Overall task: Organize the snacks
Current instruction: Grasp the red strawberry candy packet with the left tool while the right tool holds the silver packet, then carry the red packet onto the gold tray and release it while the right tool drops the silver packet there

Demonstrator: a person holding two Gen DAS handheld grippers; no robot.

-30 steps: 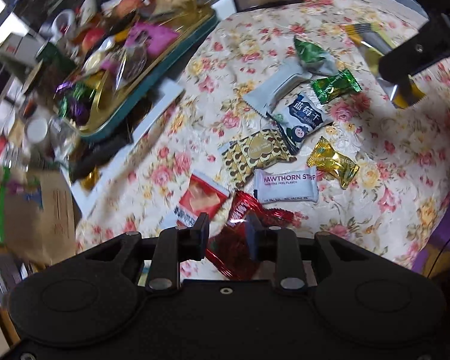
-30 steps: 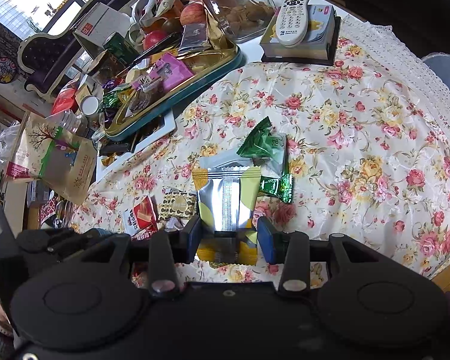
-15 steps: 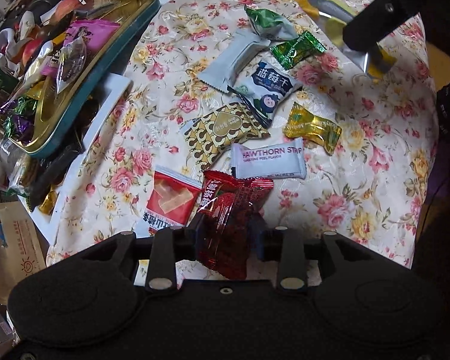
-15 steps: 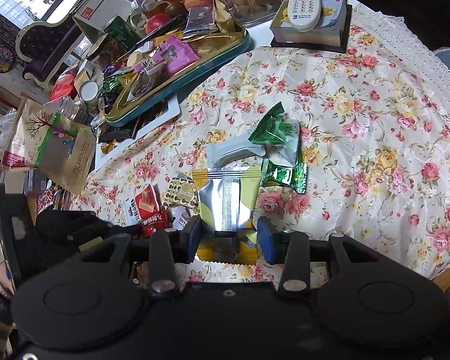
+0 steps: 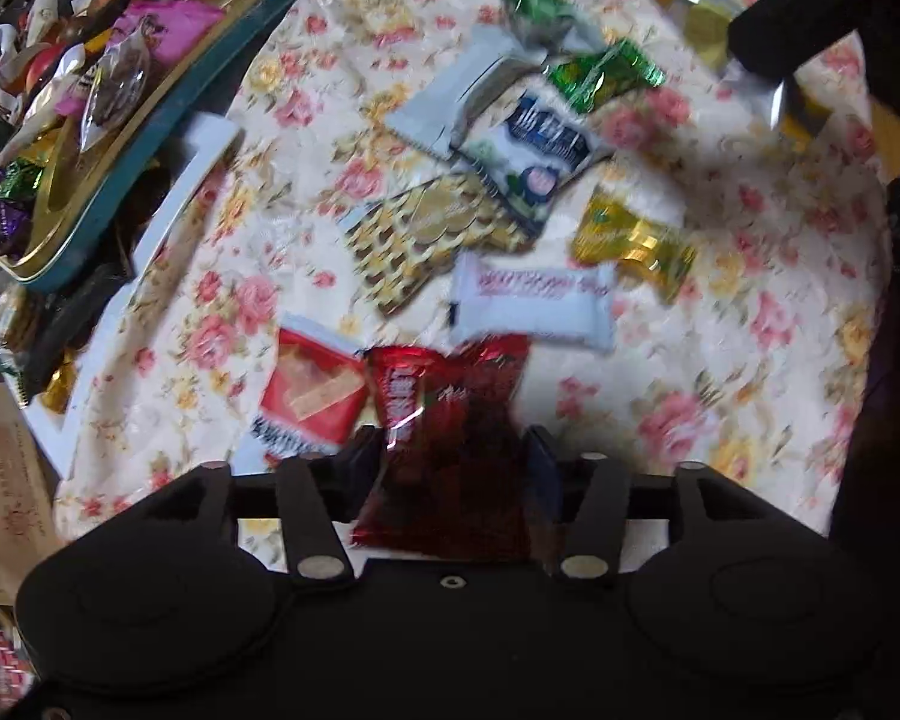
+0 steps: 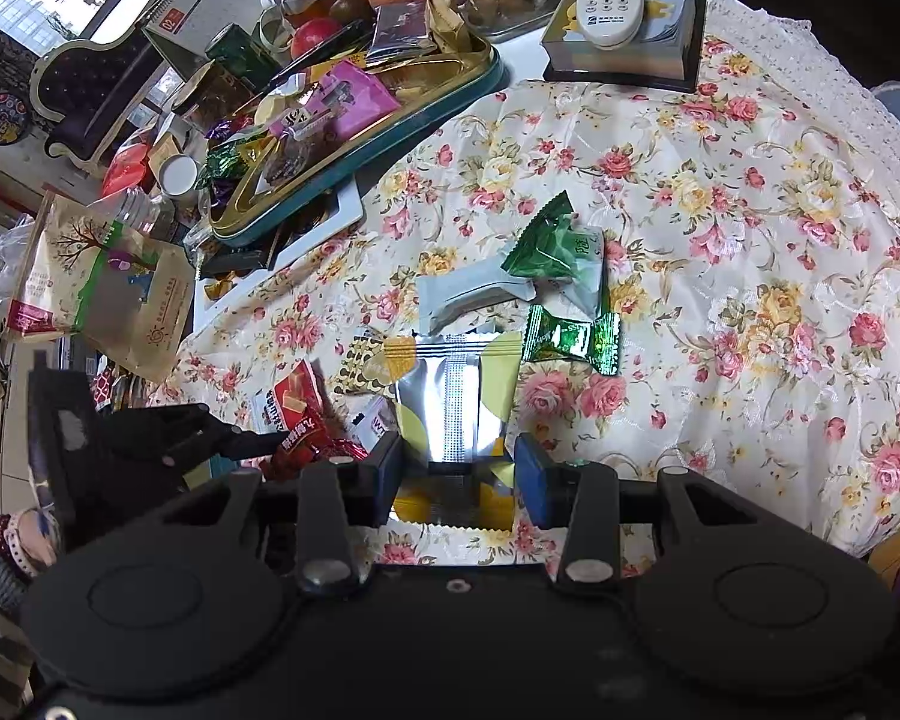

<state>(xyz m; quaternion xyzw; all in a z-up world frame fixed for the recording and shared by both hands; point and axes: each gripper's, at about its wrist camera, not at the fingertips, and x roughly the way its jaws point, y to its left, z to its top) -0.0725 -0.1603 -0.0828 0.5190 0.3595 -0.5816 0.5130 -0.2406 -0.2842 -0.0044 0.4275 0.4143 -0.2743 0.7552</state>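
My left gripper [image 5: 450, 456] is shut on a dark red snack packet [image 5: 450, 420] held just above the floral tablecloth [image 5: 720, 360]; it also shows in the right wrist view [image 6: 306, 444]. My right gripper [image 6: 457, 462] is shut on a silver and yellow packet [image 6: 456, 396], seen at the far right of the left view [image 5: 708, 18]. Loose snacks lie between them: a white hawthorn bar [image 5: 534, 306], a gold candy [image 5: 630, 240], a gold-patterned packet [image 5: 426, 228], a red and white packet [image 5: 312, 396], a green candy [image 6: 570, 336] and a green pouch [image 6: 546, 240].
A teal and gold tray [image 6: 354, 138] heaped with snacks stands at the back left, with apples and a jar behind it. A remote on a box [image 6: 624, 18] sits at the back. A paper bag [image 6: 96, 294] stands off the table's left edge.
My left gripper closed on the dark red packet and lifted it slightly. My right gripper kept hold of the silver and yellow packet and shifted a little.
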